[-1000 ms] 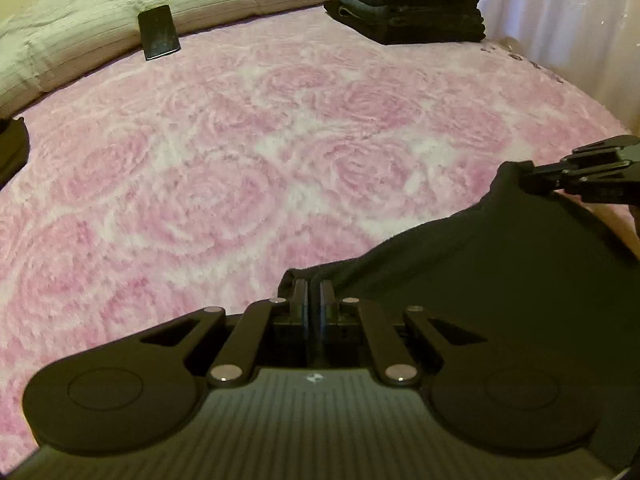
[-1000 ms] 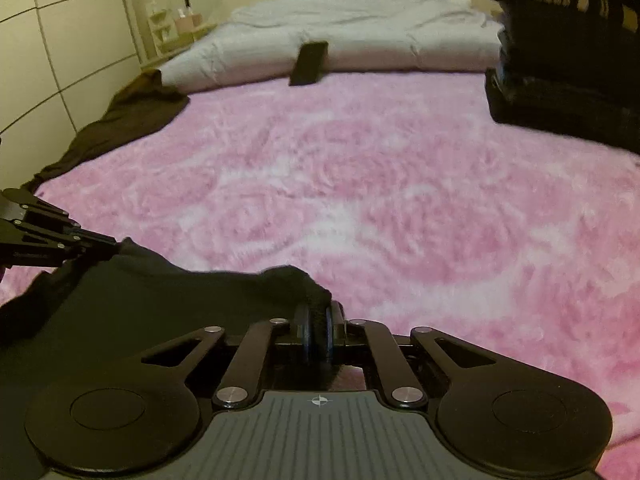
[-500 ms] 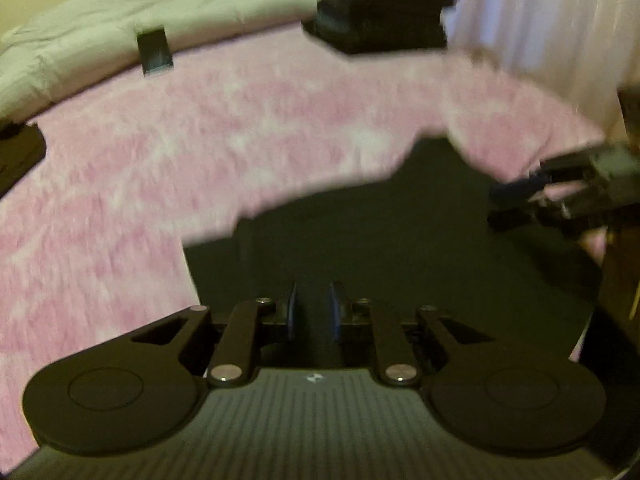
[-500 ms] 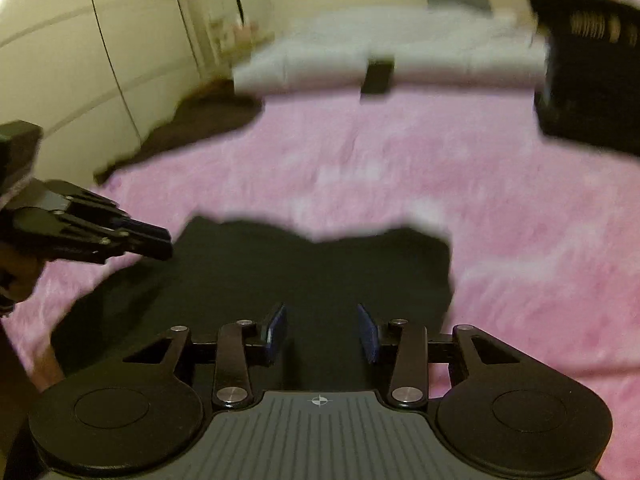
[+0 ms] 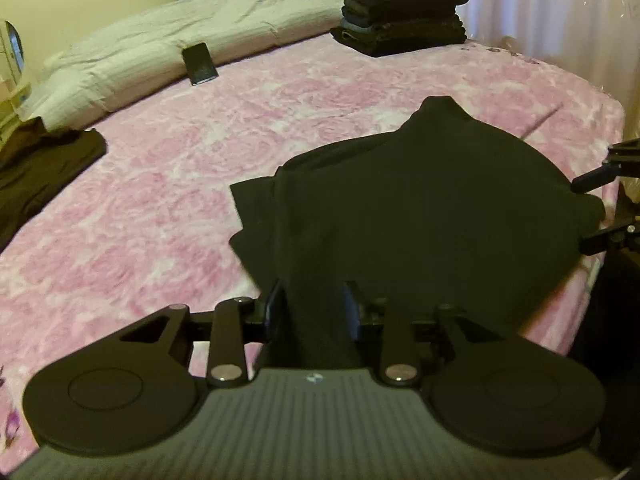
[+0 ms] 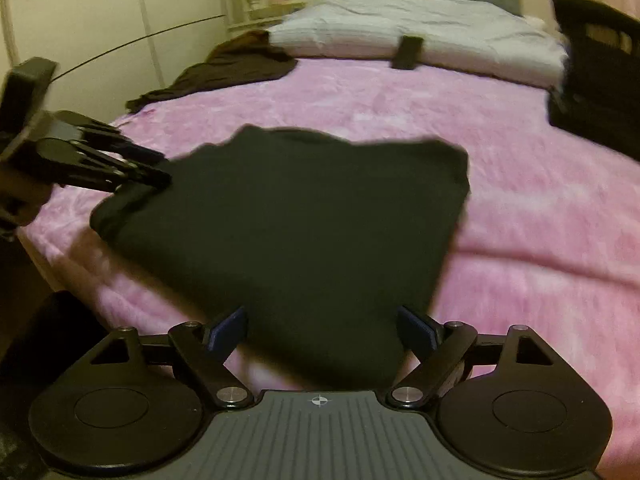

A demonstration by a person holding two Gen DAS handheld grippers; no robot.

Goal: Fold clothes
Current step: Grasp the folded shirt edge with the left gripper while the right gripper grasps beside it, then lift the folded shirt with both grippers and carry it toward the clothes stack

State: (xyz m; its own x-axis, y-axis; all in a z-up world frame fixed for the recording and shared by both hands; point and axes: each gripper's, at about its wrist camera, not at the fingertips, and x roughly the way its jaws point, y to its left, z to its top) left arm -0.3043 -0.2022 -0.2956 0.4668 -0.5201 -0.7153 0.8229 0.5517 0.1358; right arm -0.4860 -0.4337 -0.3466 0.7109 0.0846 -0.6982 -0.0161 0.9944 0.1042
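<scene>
Black cloth, a folded garment (image 5: 420,208), lies on the pink rose-patterned blanket (image 5: 168,208) near the bed's closest edge, filling the lower middle of both wrist views. In the left wrist view its near end runs down between the fingers of the left gripper (image 5: 310,308); the jaws are opening, and the dark fabric against dark pads makes it hard to tell whether they touch it. The gripper body cuts off the cloth's nearest hem. In the right wrist view the right gripper (image 6: 322,330) has its jaws wide and opening, blue pads (image 6: 228,330) standing clear on either side of the garment's near edge, which disappears under the gripper body. That view is smeared with blur, so the garment's outline is soft, especially at 3 o'clock.

At 9 o'clock in the right view the left gripper reaches in, its tip at the cloth's corner; contact cannot be made out. At 3 o'clock in the left view only the right gripper's finger ends show, the rest cut off by the frame.

Farther off, a stack of folded dark clothes (image 5: 400,16) sits at 1 o'clock, its top cropped. A dark phone (image 5: 199,64) leans on the pale duvet (image 5: 168,36) at 11 o'clock, and another dark garment (image 5: 36,168) lies at 9 o'clock, partly out of frame
</scene>
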